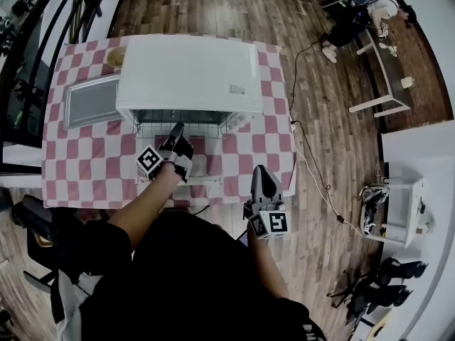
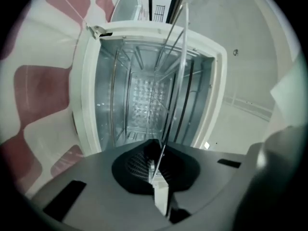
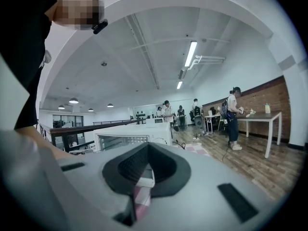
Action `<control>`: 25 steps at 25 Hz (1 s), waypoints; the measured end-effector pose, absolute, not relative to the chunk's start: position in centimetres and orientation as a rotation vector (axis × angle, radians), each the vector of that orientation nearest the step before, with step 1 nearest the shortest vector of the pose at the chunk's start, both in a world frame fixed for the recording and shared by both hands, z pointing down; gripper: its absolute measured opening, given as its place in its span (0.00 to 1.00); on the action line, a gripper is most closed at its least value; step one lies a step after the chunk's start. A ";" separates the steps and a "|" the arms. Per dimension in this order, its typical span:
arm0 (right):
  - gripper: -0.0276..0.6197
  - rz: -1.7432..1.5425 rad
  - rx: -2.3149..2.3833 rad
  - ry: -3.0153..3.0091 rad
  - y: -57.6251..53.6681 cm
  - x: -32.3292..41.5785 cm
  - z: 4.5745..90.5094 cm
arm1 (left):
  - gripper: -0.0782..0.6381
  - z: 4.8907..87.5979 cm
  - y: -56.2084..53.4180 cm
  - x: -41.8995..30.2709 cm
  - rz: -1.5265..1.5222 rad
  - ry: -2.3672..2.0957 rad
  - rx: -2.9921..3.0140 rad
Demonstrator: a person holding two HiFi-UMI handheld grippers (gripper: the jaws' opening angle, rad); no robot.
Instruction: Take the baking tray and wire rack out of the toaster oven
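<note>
The toaster oven [image 1: 188, 73] is white outside and shiny silver inside. The tablecloth [image 1: 71, 155] is checked in pink and white. The baking tray [image 1: 91, 101] is dull silver-grey, and the wire rack [image 1: 207, 128] is bright silver. The left gripper [image 1: 177, 126] and right gripper [image 1: 260, 170] are grey with black pads, and each has a cube patterned in black-and-white squares. The floor [image 1: 334, 155] is brown wood planking. The person's sleeve [image 1: 92, 247] is black.

— Toaster oven [image 1: 188, 73] finish?
— Smooth white casing, with bright reflective metal inside.
— Fittings?
— Wire rack [image 1: 206, 129]: thin shiny metal. Baking tray [image 1: 91, 101], left: dull grey metal.
— Surroundings?
— Matt checked cloth [image 1: 71, 169], and a wood-plank floor [image 1: 341, 133].
</note>
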State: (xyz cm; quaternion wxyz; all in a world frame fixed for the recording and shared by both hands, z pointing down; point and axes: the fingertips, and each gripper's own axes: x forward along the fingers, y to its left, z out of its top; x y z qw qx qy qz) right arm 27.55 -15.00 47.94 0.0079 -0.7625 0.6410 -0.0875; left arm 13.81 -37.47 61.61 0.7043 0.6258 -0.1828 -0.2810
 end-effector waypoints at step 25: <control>0.05 -0.198 -2.091 2.191 -0.5 19.1 47.5 | 0.10 60.1 -15.2 1.2 -0.635 -0.429 1.402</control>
